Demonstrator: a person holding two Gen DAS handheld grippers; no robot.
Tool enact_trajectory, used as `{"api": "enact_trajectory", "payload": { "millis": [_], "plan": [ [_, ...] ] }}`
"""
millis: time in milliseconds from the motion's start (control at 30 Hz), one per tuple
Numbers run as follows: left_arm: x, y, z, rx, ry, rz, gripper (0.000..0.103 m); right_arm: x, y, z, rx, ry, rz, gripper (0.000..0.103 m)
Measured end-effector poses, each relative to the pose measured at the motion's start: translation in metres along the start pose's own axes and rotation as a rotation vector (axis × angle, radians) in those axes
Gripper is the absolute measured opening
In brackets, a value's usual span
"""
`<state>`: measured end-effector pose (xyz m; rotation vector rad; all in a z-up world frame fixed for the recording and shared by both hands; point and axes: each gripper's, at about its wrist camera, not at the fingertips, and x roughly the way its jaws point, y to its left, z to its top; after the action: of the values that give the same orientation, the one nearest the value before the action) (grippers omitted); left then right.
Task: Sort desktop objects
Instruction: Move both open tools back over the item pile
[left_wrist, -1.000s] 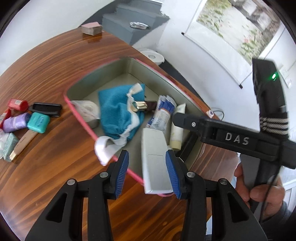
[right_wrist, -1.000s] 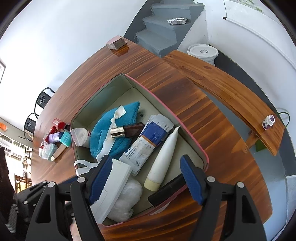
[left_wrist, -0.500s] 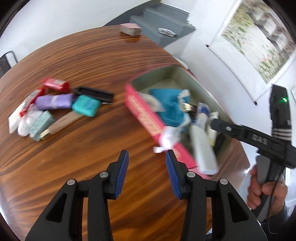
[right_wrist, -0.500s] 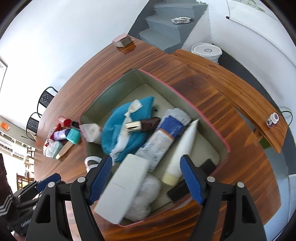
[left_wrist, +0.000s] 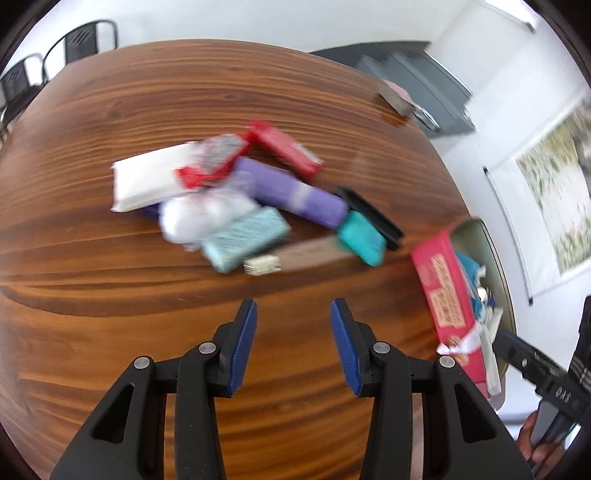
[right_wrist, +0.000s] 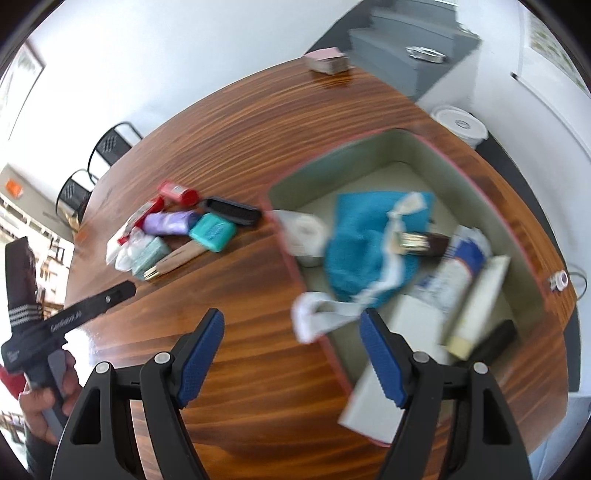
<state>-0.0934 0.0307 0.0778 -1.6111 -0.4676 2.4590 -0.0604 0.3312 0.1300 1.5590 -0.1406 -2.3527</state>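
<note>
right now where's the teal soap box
In the right wrist view the teal soap box lies on the wooden table, left of the pink-rimmed box, between the purple packet and the black case.

home room, wooden table (left_wrist: 147, 332), grey stairs (right_wrist: 417, 40), wall scroll (left_wrist: 554, 177)

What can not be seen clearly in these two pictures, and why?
- Left wrist view: the printing on the pile's packets, such as the teal packet, is smeared by motion blur.
- Left wrist view: the pink box sits at the edge; its near wall hides most contents.
- Right wrist view: the label of the blue-and-white tube is blurred.
- Right wrist view: the white flat box is partly covered by the right tongs.
</note>
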Motion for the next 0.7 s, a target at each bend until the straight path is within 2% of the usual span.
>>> {"api": "enact_trajectory", "payload": {
  "millis": [200, 267, 433, 500, 600, 700],
  "plan": [
    [0.000, 0.050, 0.013, -0.074, -0.016, 0.007, 0.046, 0.022, 0.037, -0.004, -0.060, 0.047, -0.003, 0.079],
    [0.002, 0.069, 0.018, -0.129, 0.001, -0.007, 0.065, 0.027, 0.046, -0.008, -0.063, 0.063, -0.003, 0.079],
    [-0.001, 0.099, 0.033, -0.204, -0.050, -0.010, 0.066, 0.034, 0.066, -0.019, -0.082, 0.098, -0.009, 0.079],
    [-0.002, 0.101, 0.043, -0.162, -0.067, -0.005, 0.066, 0.036, 0.070, -0.023, -0.089, 0.110, -0.016, 0.079],
    [0.000, 0.099, 0.062, -0.047, -0.076, 0.064, 0.066, 0.039, 0.073, -0.024, -0.090, 0.118, -0.020, 0.079],
    [0.002, 0.101, 0.082, 0.007, -0.099, 0.066, 0.066, 0.045, 0.075, -0.024, -0.090, 0.132, -0.022, 0.079]
  ]
}}
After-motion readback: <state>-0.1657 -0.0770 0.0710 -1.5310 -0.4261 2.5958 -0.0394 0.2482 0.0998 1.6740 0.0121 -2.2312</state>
